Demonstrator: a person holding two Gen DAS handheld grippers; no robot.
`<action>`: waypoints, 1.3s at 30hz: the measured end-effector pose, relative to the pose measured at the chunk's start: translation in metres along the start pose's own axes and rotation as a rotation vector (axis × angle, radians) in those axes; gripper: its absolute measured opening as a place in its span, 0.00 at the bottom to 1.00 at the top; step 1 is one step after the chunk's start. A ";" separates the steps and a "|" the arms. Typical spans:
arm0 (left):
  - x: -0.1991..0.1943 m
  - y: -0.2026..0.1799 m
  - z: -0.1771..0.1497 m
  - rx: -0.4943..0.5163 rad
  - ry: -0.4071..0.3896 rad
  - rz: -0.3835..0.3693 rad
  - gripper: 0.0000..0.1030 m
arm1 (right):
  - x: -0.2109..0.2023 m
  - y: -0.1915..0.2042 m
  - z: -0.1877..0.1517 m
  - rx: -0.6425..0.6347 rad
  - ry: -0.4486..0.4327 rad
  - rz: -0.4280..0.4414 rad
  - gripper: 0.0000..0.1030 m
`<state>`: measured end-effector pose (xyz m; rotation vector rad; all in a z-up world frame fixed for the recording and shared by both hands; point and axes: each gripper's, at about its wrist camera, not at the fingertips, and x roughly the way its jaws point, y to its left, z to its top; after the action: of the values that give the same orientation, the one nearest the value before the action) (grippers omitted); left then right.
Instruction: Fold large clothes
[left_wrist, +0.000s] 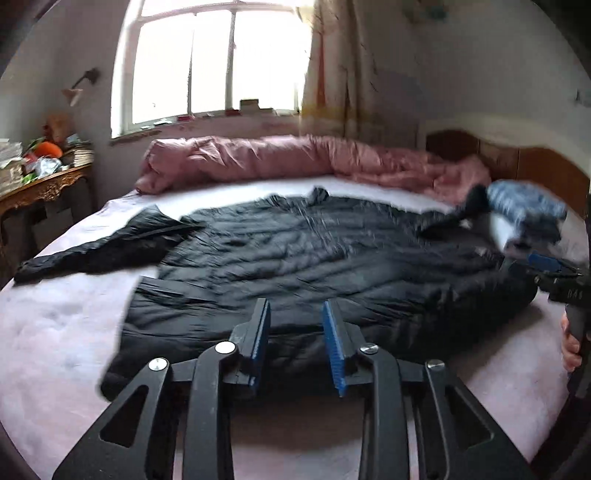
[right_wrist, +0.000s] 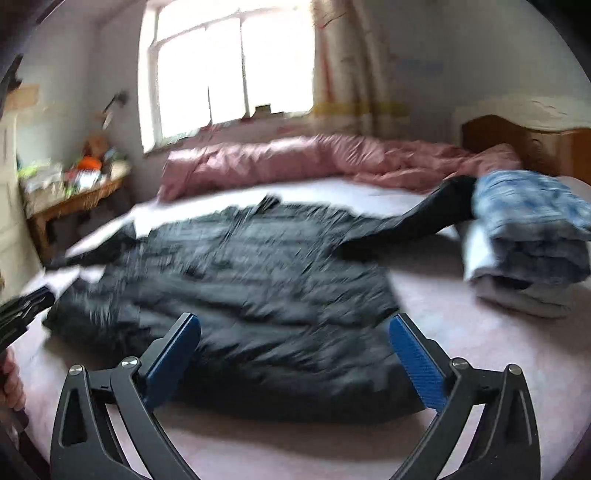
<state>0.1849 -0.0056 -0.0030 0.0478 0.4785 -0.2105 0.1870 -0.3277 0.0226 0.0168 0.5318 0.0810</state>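
Stock of the bed as I see it, taken left to right, progress first.

Progress: the black padded coat (left_wrist: 295, 258) lies spread flat across the middle of the pink sheet (left_wrist: 55, 332), both sleeves out. I see no fold in it, so I judge this garment barely begun: sleeves in, then body over, all left to do. A stack of folded clothes (right_wrist: 532, 243) sits on the sheet at the far right, near the headboard (right_wrist: 524, 144); I take it for finished work, though I cannot count the pieces in it through the blur.

Count:
- Cluttered side table (left_wrist: 44, 184), far left: one.
- Coat sleeves: two. Left sleeve (left_wrist: 92, 251) angled off toward the table side; right sleeve (right_wrist: 417, 218) reaching toward the stack, its end just beside it.
- Coat: one.
- Rolled pink duvet (left_wrist: 277, 158) along the far edge under the window (left_wrist: 214, 62): one.
- Folded stack: one.
- Grippers: two. My left gripper (left_wrist: 295, 332) hovers over the coat's near hem, jaws narrowly parted, nothing between them. My right gripper (right_wrist: 295, 354) hangs over the hem nearer the stack side, jaws spread wide, holding nothing.

Both views are smeared, so fine detail is doubtful.
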 end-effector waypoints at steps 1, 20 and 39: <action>0.011 -0.006 0.001 0.000 0.025 0.006 0.38 | 0.012 0.005 -0.003 -0.017 0.043 -0.020 1.00; 0.062 -0.023 -0.016 0.050 0.259 0.164 1.00 | 0.059 -0.001 -0.024 0.026 0.224 0.013 1.00; 0.031 -0.051 0.007 0.085 0.084 -0.104 0.24 | 0.030 0.003 -0.003 0.076 0.081 0.092 0.66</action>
<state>0.2039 -0.0615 -0.0107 0.1149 0.5565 -0.3317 0.2111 -0.3220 0.0055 0.1123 0.6153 0.1522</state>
